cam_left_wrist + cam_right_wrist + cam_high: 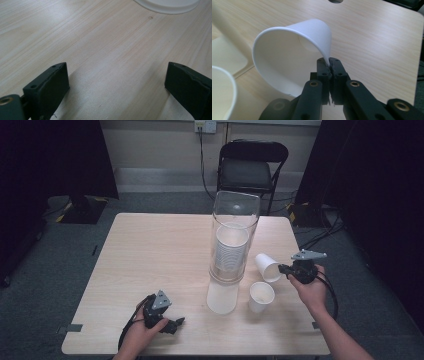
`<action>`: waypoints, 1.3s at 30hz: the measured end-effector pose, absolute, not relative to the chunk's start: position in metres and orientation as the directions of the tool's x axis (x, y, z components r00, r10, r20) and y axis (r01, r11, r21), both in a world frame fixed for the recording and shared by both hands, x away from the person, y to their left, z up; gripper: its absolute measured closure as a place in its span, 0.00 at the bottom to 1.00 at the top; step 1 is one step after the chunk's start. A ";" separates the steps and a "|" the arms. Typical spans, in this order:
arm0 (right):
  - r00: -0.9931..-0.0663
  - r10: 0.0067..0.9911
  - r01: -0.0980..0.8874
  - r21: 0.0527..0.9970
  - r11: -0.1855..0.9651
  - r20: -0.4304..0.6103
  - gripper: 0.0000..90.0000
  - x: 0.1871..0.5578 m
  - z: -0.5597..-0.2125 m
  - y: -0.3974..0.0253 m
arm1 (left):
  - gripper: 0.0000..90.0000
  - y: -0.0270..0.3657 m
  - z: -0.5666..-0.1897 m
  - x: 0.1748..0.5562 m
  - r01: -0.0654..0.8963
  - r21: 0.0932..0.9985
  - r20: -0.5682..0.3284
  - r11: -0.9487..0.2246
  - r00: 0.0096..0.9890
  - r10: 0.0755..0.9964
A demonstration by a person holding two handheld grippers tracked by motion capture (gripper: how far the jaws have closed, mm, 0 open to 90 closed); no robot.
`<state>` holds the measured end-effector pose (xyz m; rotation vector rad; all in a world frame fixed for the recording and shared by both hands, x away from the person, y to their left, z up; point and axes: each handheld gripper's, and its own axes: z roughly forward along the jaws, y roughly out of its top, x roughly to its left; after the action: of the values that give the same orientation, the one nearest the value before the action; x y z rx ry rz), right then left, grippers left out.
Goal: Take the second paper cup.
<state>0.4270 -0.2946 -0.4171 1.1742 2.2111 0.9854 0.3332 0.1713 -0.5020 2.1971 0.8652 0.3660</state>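
Right gripper (329,65) pinches a tilted paper cup's (287,55) rim above the wooden table (150,250); left gripper (116,82) gapes empty.

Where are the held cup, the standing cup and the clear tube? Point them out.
Held cup (287,65): right gripper view, inner wall.
Standing cup (261,297): high view, outer side.
Clear tube (235,210): high view, upper wall.

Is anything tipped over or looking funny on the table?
Yes. One paper cup is tilted on its side, because the right gripper pinches its rim. The other loose cup stands upright near it. The tall clear tube holds a stack of cups and stands straight. Nothing looks spilled or broken.
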 end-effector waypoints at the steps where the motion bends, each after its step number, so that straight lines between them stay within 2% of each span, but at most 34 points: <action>1: -0.546 0.836 0.529 0.755 0.387 -0.046 0.97 0.426 -0.416 -0.295 | 0.05 0.171 -0.502 0.333 0.471 0.724 -0.004 -0.503 0.732 0.681; 12: -0.582 0.812 0.534 0.734 0.419 -0.041 0.97 0.418 -0.400 -0.295 | 0.05 0.171 -0.502 0.333 0.472 0.724 -0.004 -0.503 0.732 0.681; 25: -0.617 0.786 0.557 0.686 0.468 -0.035 0.95 0.422 -0.414 -0.285 | 0.05 0.171 -0.502 0.333 0.471 0.724 -0.002 -0.504 0.732 0.681; 39: -0.603 0.797 0.549 0.710 0.441 -0.029 0.86 0.430 -0.415 -0.277 | 0.05 0.171 -0.502 0.333 0.471 0.724 -0.002 -0.504 0.732 0.681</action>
<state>0.4296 -0.2772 -0.4151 1.1459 2.3377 0.9543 0.3331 0.1713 -0.5020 2.1978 0.8650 0.3678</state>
